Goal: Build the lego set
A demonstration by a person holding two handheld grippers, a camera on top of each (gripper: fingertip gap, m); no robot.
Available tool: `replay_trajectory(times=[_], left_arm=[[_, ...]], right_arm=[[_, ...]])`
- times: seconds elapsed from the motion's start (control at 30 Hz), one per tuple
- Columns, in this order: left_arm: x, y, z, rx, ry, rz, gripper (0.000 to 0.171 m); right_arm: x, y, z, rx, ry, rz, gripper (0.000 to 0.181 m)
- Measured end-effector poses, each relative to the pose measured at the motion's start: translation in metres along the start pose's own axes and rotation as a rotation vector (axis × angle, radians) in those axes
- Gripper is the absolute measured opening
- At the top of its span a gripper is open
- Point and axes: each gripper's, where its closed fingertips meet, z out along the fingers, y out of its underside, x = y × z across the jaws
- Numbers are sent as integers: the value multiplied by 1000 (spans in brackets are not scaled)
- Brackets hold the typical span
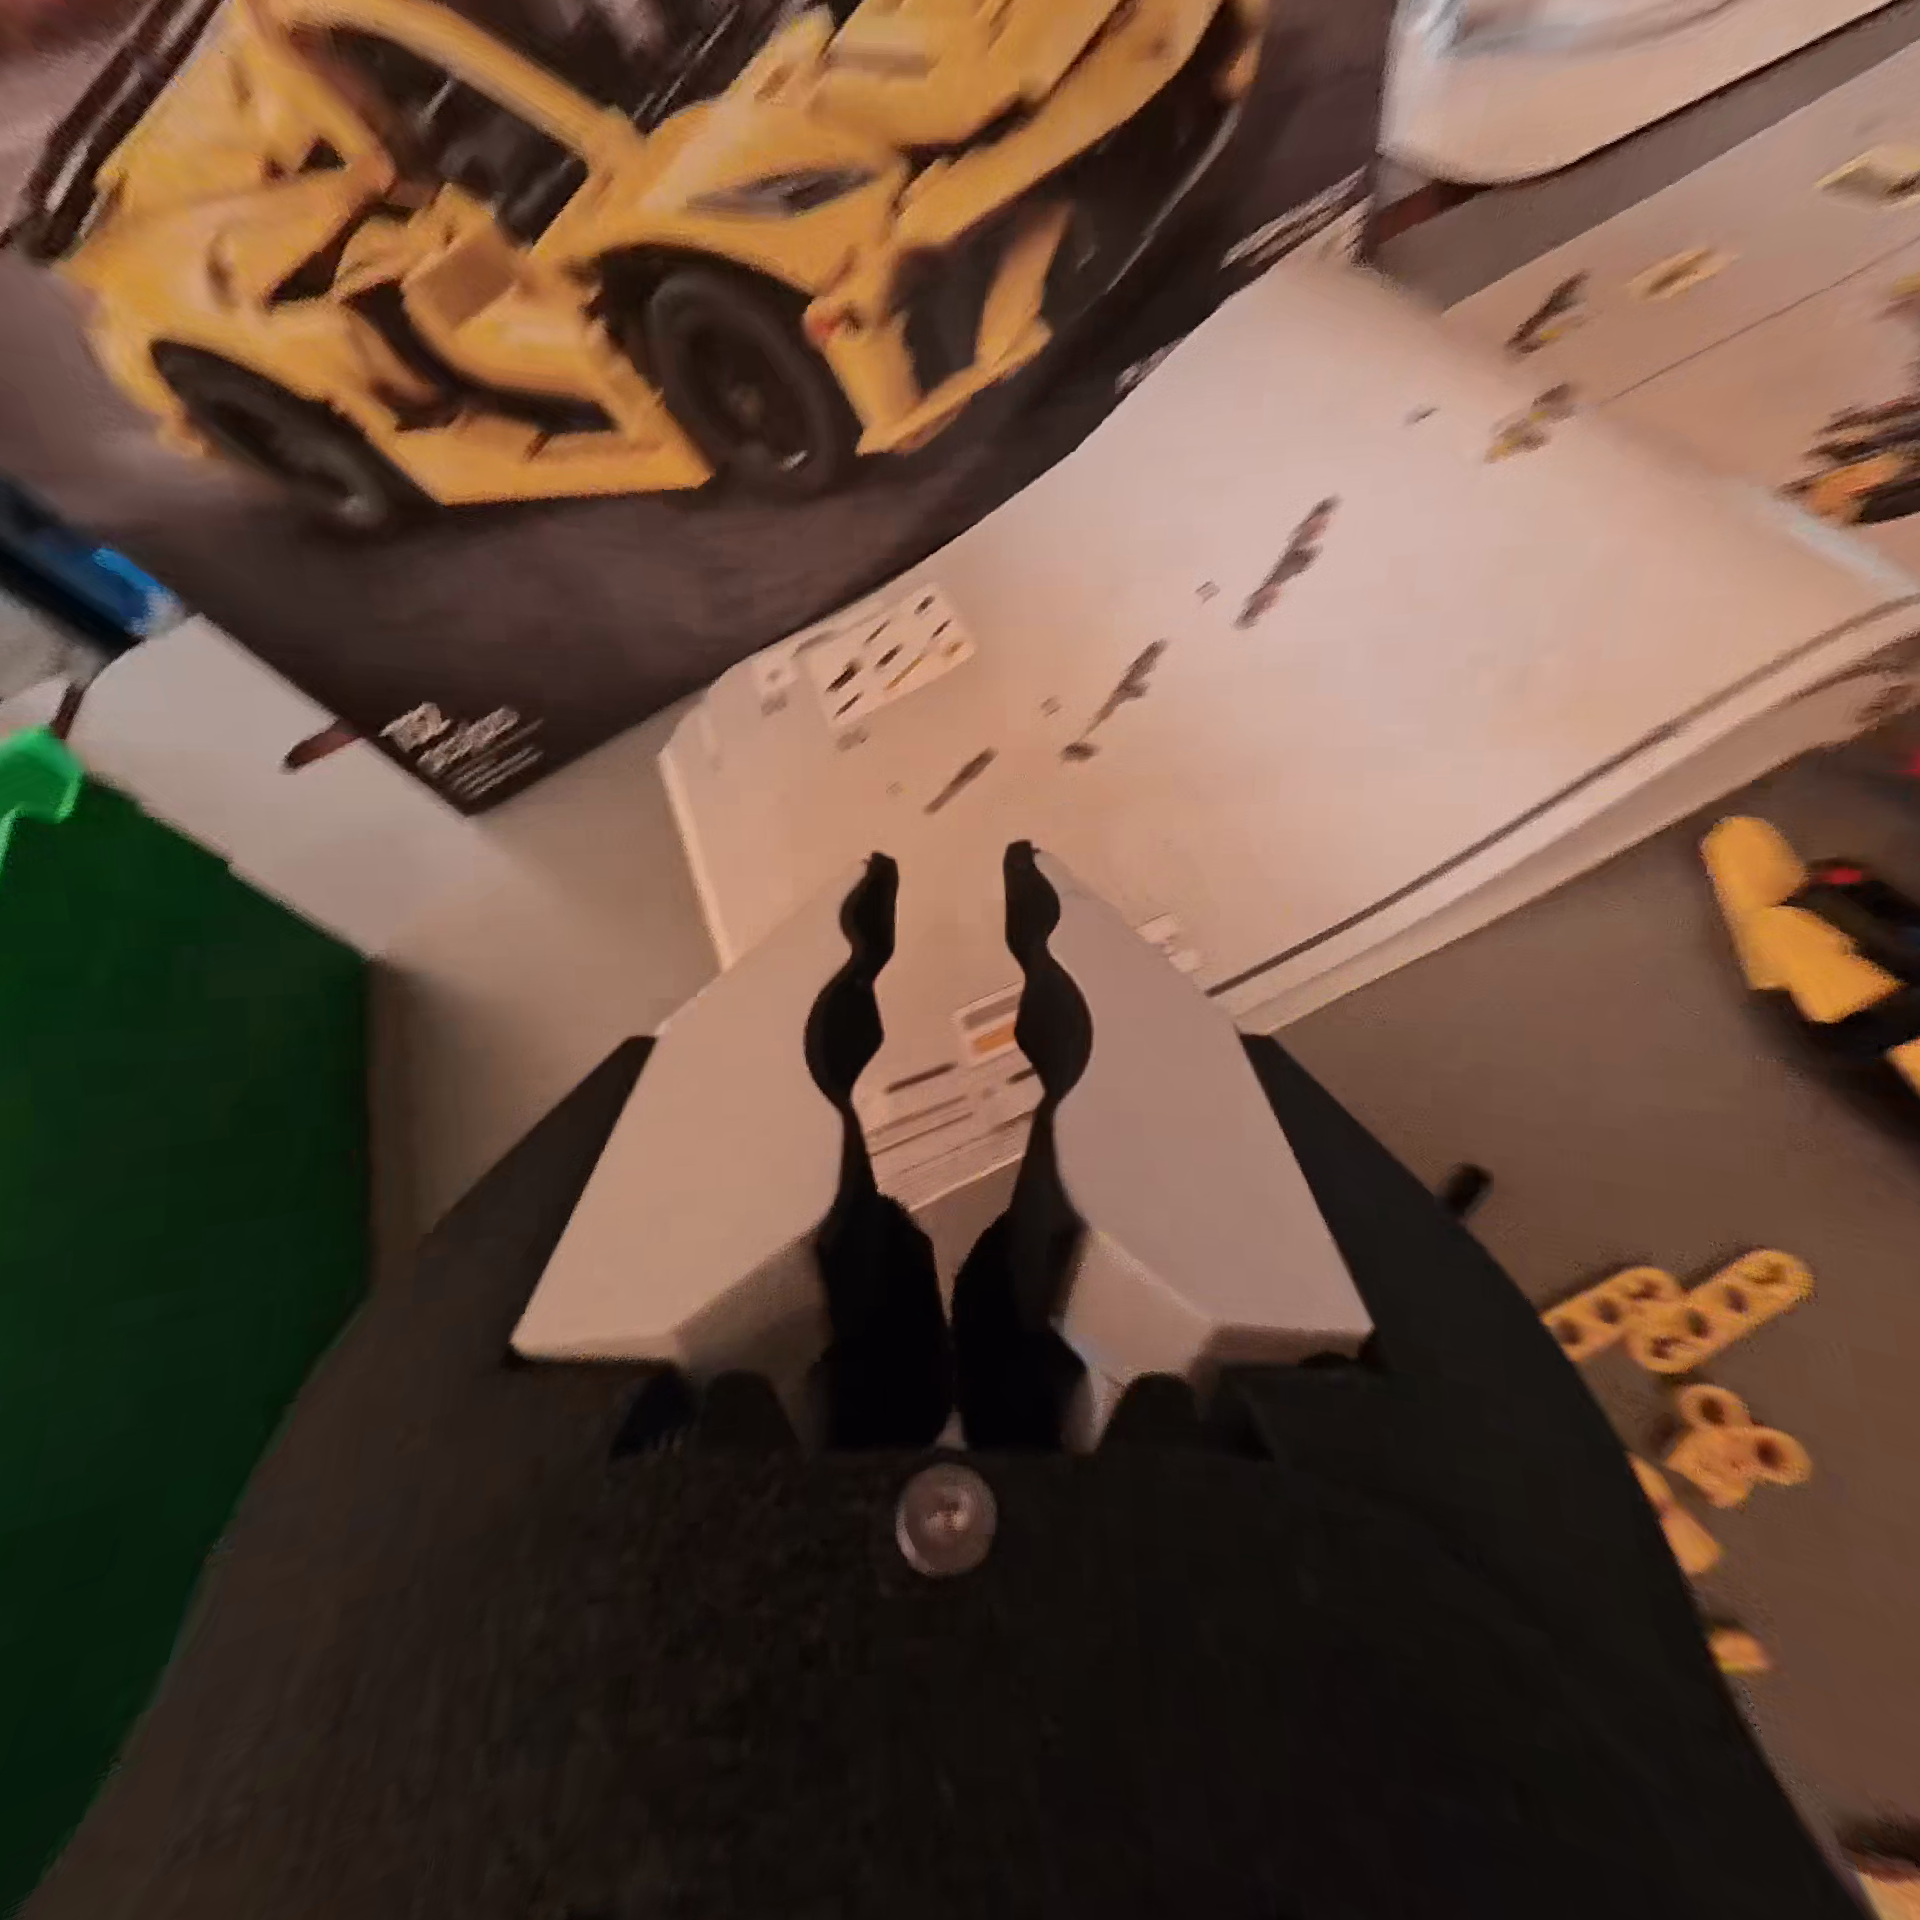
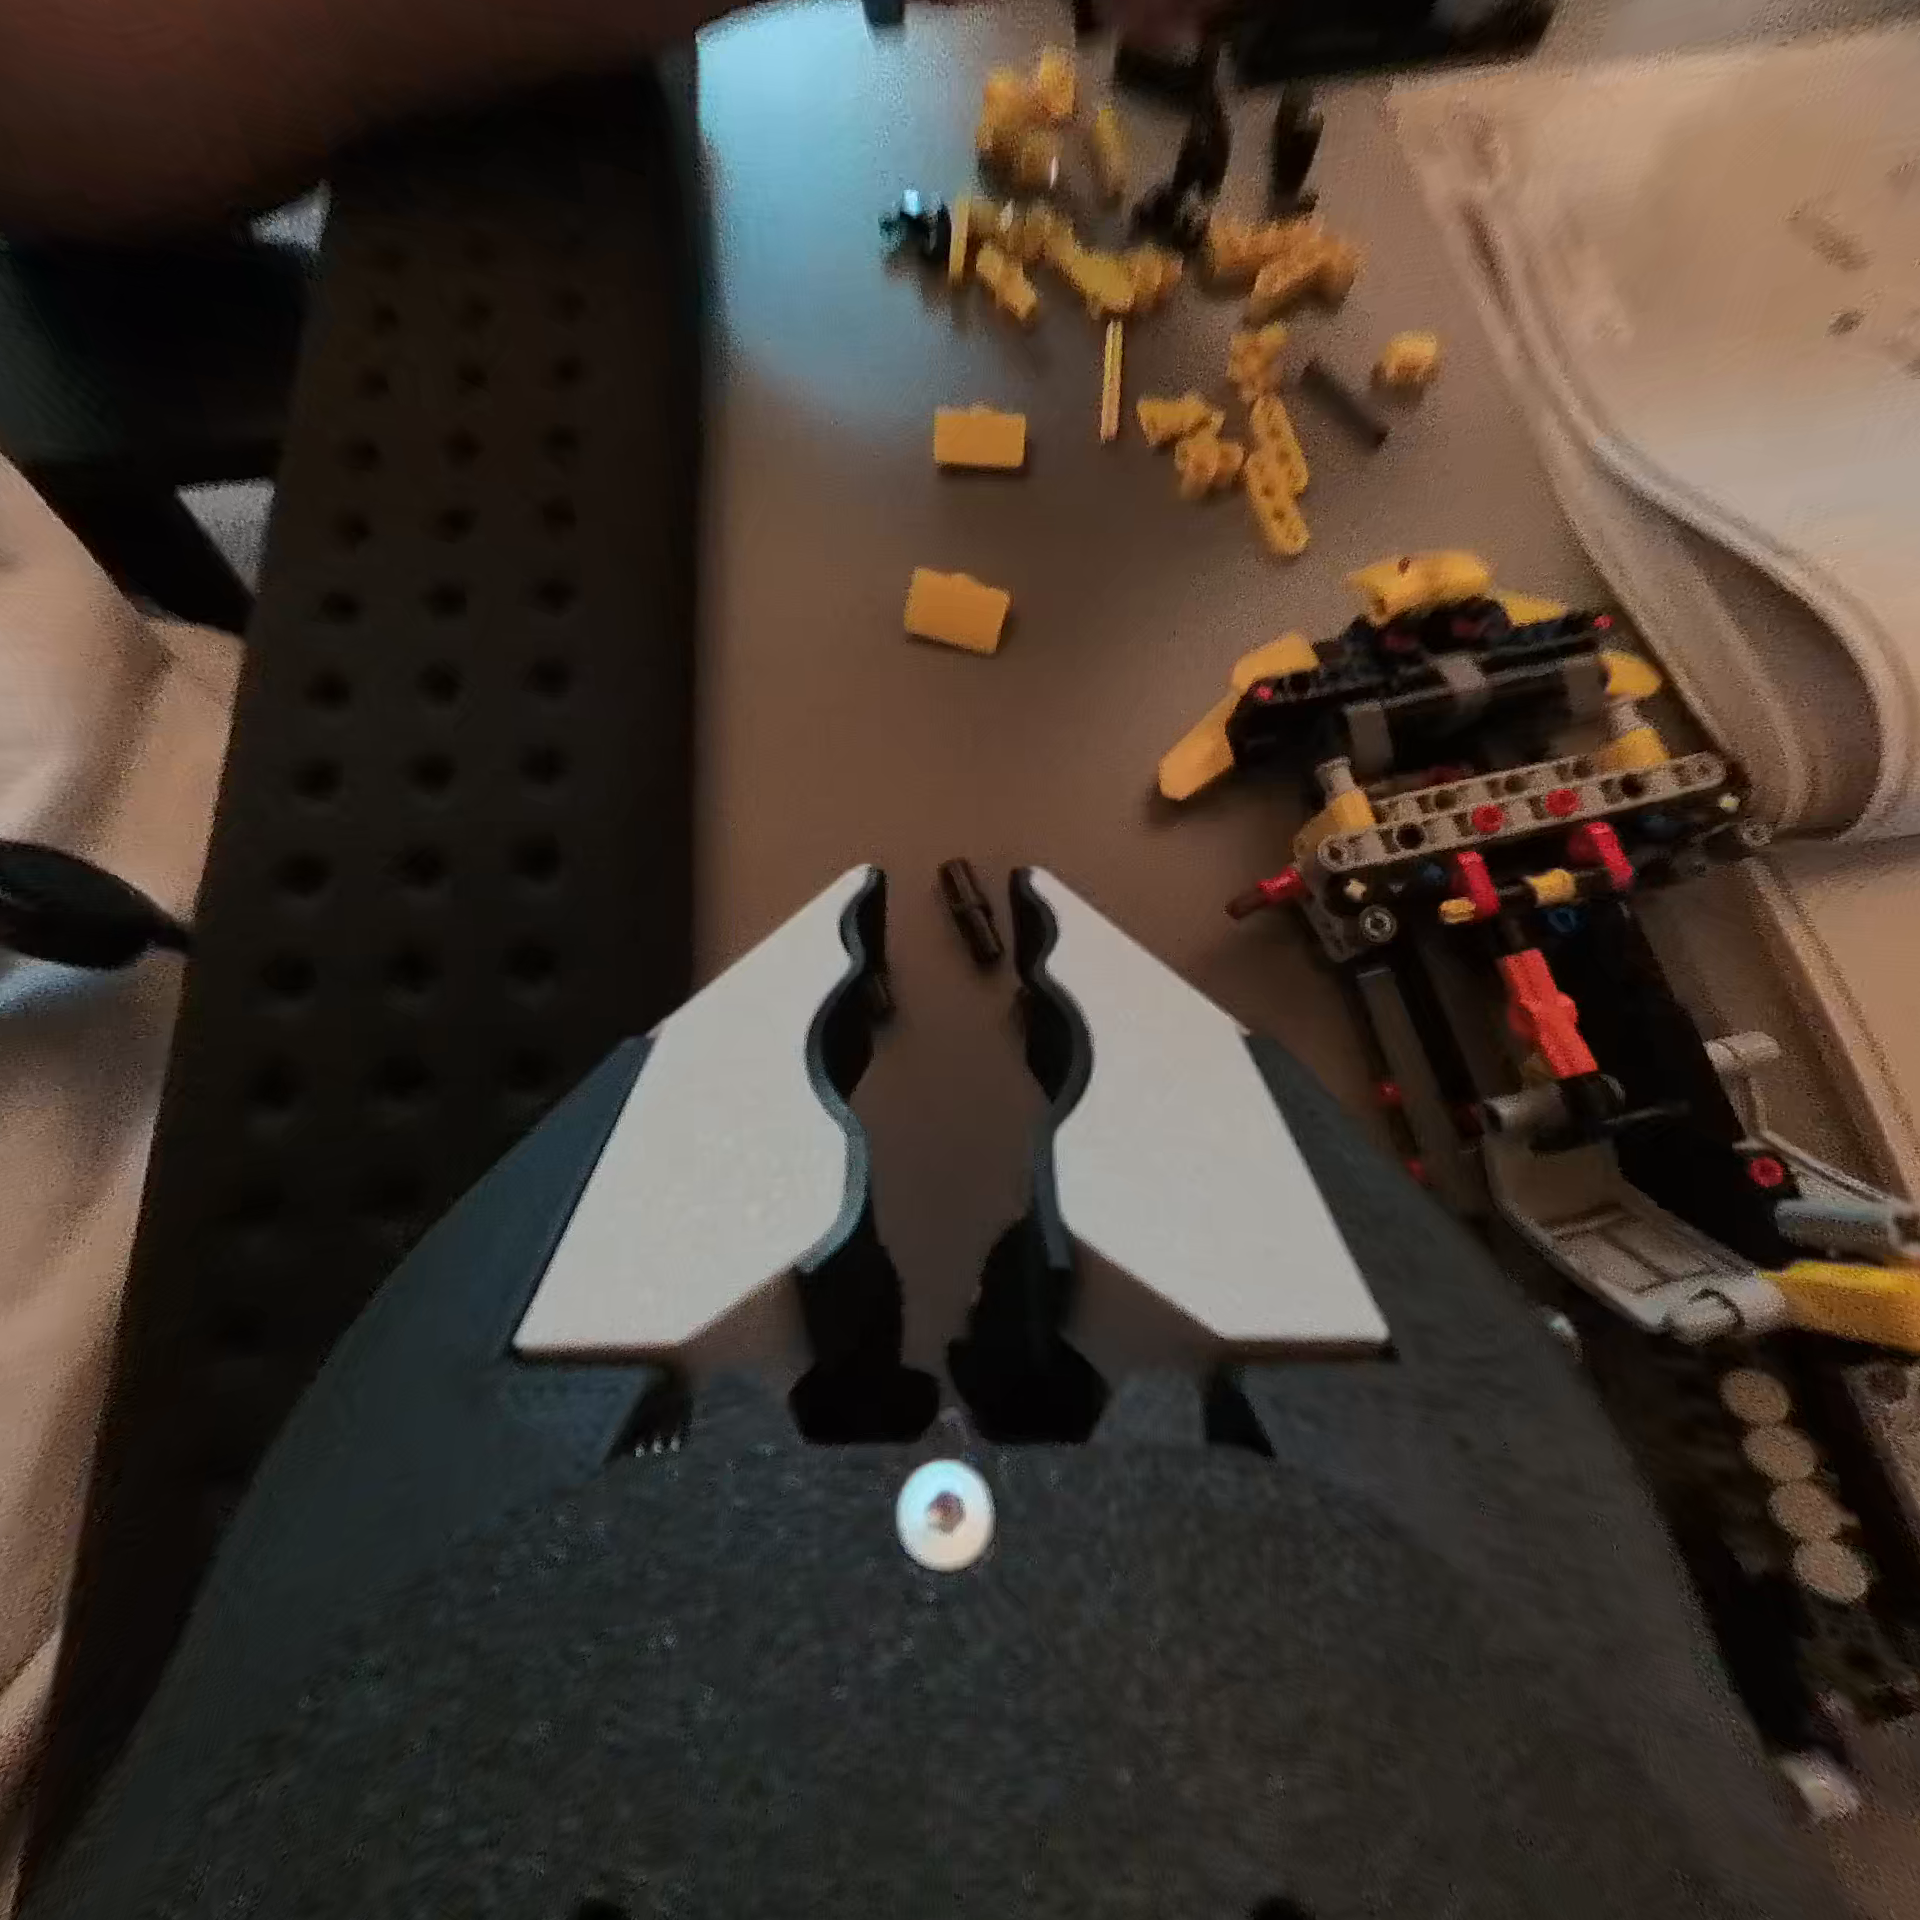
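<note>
In the right wrist view my right gripper [image 2: 948,883] is open just above the grey table. A small black pin [image 2: 971,912] lies on the table between its tips, nearer the right finger. A second dark pin [image 2: 881,985] shows by the left finger. The half-built car chassis [image 2: 1496,852], black, grey, red and yellow, lies to the right. Loose yellow and black pieces [image 2: 1153,270] are scattered farther off. In the left wrist view my left gripper [image 1: 954,862] is open and empty over the open instruction booklet [image 1: 1299,665].
The set's box [image 1: 582,343] with a yellow car picture stands behind the booklet. A green bin [image 1: 177,1195] is at the left. Yellow beams [image 1: 1683,1320] and a yellow-black subassembly [image 1: 1829,935] lie at the right. A black perforated panel [image 2: 436,727] runs along the left of the right view. Across from one pair of fingers to the other is roughly 30 cm. Both grippers' tips are roughly 15 cm from the yellow-black subassembly [image 1: 1829,935].
</note>
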Motion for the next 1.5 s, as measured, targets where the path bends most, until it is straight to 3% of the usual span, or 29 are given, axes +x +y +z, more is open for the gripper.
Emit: replay_trajectory(times=[0.1,0.27,0.53,0.8,0.93,1.5], left_arm=[[-22,7,0,-33,-72,-41,18],[-49,19,-2,-98,-218,5,16],[-36,22,3,-99,-123,-66,16],[-36,31,9,-144,-150,-7,16],[-27,35,13,-155,-86,-48,16],[-21,34,15,-157,-49,-47,17]], right_arm=[[6,-1,6,-54,-93,18,28],[7,-23,10,102,-164,52,22],[9,-21,1,161,-138,84,18],[6,8,14,18,-98,15,21],[5,17,16,-25,-112,8,25],[3,17,21,-39,-108,-21,26]])
